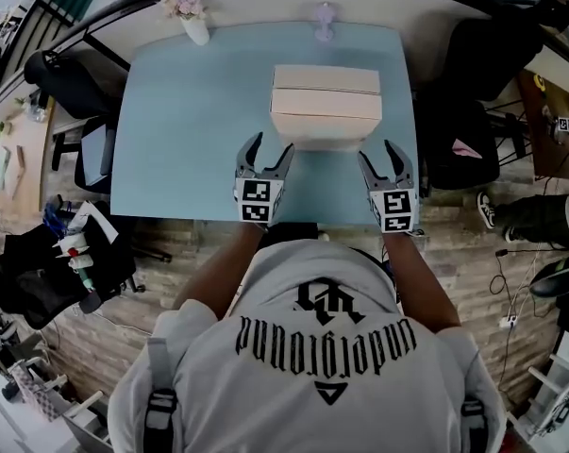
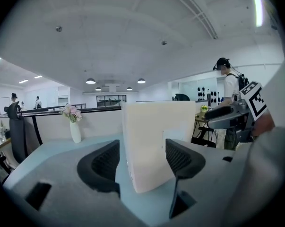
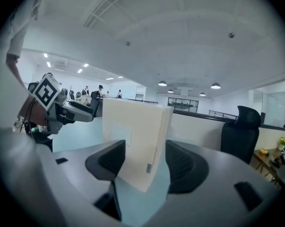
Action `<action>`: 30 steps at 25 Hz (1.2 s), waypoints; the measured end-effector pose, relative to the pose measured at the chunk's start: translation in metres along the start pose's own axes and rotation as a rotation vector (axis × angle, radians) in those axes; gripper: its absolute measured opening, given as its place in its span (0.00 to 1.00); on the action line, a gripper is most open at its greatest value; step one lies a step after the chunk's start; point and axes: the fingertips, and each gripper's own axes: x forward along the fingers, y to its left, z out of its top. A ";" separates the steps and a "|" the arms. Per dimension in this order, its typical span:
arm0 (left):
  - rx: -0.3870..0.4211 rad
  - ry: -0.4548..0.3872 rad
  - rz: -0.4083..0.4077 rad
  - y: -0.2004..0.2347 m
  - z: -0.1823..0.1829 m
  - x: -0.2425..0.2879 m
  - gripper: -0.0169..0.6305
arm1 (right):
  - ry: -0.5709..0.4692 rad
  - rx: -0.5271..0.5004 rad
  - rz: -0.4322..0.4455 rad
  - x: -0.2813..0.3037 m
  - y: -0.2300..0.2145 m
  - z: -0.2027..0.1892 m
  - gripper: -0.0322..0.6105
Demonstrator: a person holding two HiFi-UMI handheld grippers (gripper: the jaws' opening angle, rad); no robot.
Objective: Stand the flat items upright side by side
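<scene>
Left tool (image 1: 272,146) we hold with its jaws spread, gripping nothing, just beside the near left corner of the front box (image 1: 325,104); right tool (image 1: 378,151) is likewise open at that box's near right corner. In each gripper view a cream box corner shows in the gap between the parted jaws. Behind the front box stands the rear box (image 1: 325,77), both upright on edge, face to face, on the pale blue bench (image 1: 180,149), with a flower vase (image 1: 194,22) at its far left
</scene>
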 end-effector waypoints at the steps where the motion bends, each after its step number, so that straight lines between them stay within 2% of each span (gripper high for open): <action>1: 0.000 0.001 -0.001 -0.003 0.002 -0.005 0.51 | -0.008 0.001 0.001 -0.004 0.001 0.003 0.47; 4: 0.004 -0.053 -0.016 -0.012 0.022 -0.021 0.46 | -0.048 -0.001 0.019 -0.017 0.006 0.021 0.44; 9: 0.022 -0.107 -0.005 -0.012 0.051 -0.059 0.27 | -0.109 -0.008 0.041 -0.047 0.022 0.062 0.32; 13: 0.027 -0.146 -0.004 -0.008 0.072 -0.090 0.13 | -0.146 -0.021 0.079 -0.067 0.045 0.084 0.16; 16: 0.051 -0.171 -0.027 -0.007 0.079 -0.110 0.03 | -0.152 -0.047 0.112 -0.078 0.066 0.084 0.06; 22: 0.116 -0.175 -0.093 -0.009 0.066 -0.159 0.03 | -0.149 -0.043 0.117 -0.115 0.111 0.085 0.06; 30: 0.082 -0.200 -0.161 0.010 0.042 -0.267 0.03 | -0.168 -0.014 0.095 -0.173 0.199 0.097 0.06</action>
